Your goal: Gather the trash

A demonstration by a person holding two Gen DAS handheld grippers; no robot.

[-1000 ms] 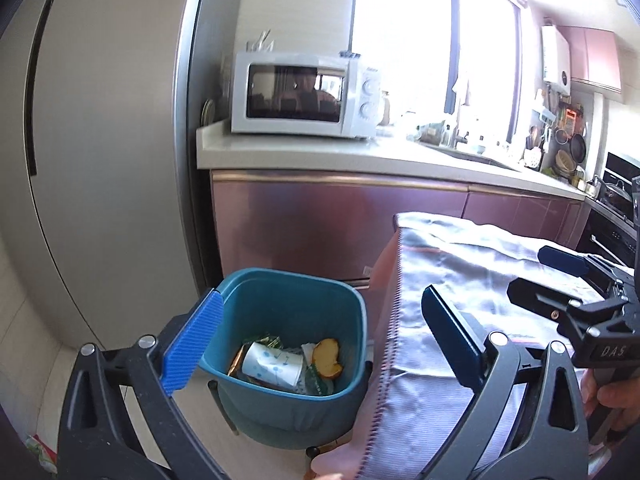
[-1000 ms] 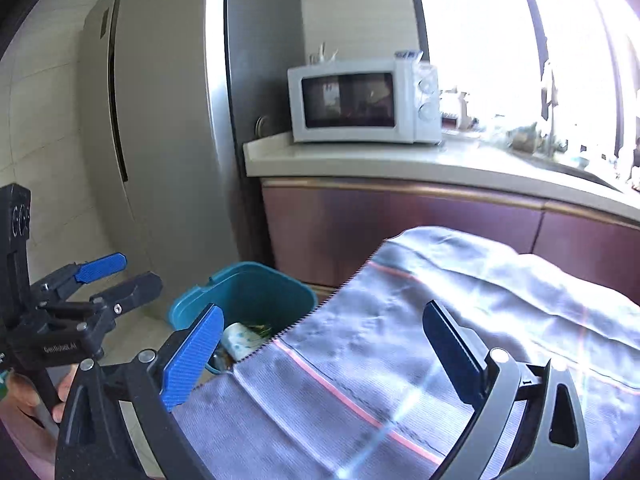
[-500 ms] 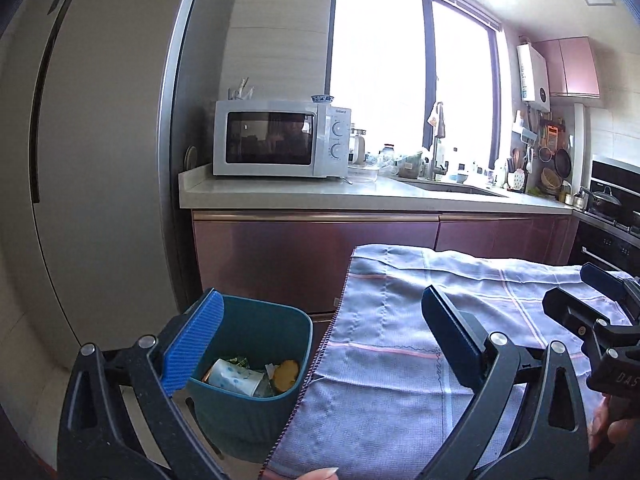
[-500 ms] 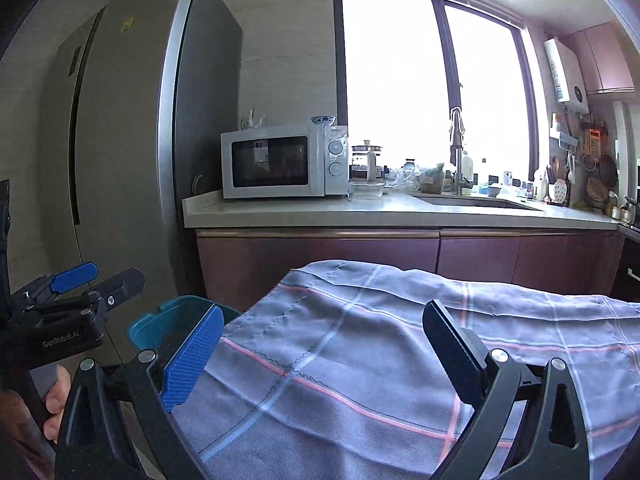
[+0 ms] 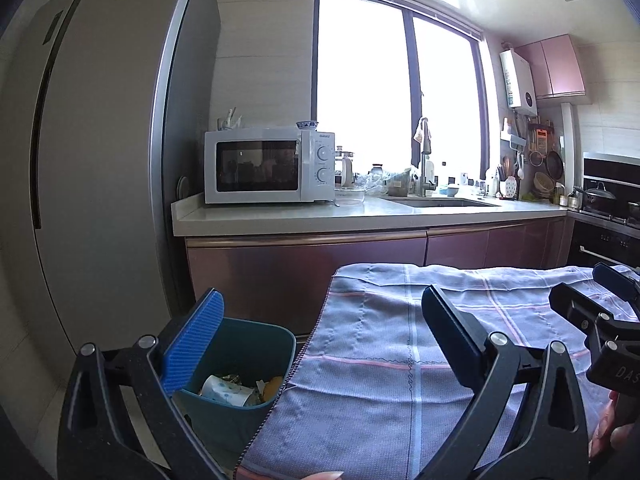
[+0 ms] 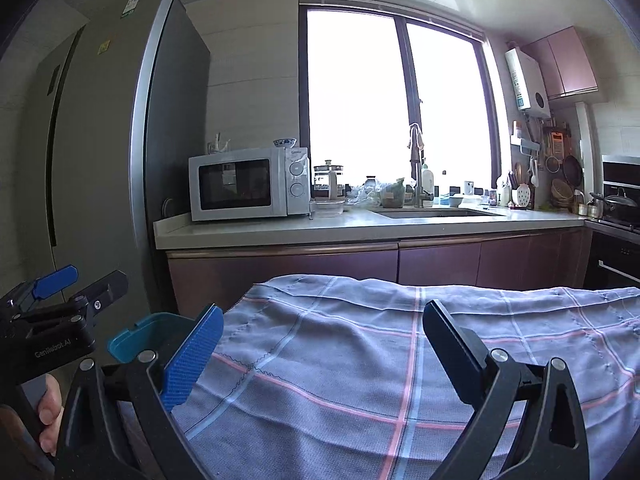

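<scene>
A teal trash bin [image 5: 240,360] stands on the floor at the left edge of a cloth-covered table [image 5: 400,340]. Inside it lie a white paper cup [image 5: 224,390], an orange fruit scrap [image 5: 272,386] and some wrappers. My left gripper [image 5: 320,344] is open and empty, raised above the bin's rim and the table's left edge. My right gripper [image 6: 320,348] is open and empty over the checked cloth [image 6: 400,360]; the bin's rim [image 6: 136,340] shows to its left. The other tool appears at the side of each view, held by a hand [image 6: 50,412].
A kitchen counter [image 5: 360,216] runs along the back with a white microwave [image 5: 268,170], a sink [image 5: 440,202] and clutter under a bright window. A tall grey fridge [image 5: 92,160] stands left. A stove with a pan [image 5: 600,196] is at the right.
Both grippers have risen and tilted up from the bin toward the room. The bin now sits lower and smaller in both views. Both stay open and empty.
</scene>
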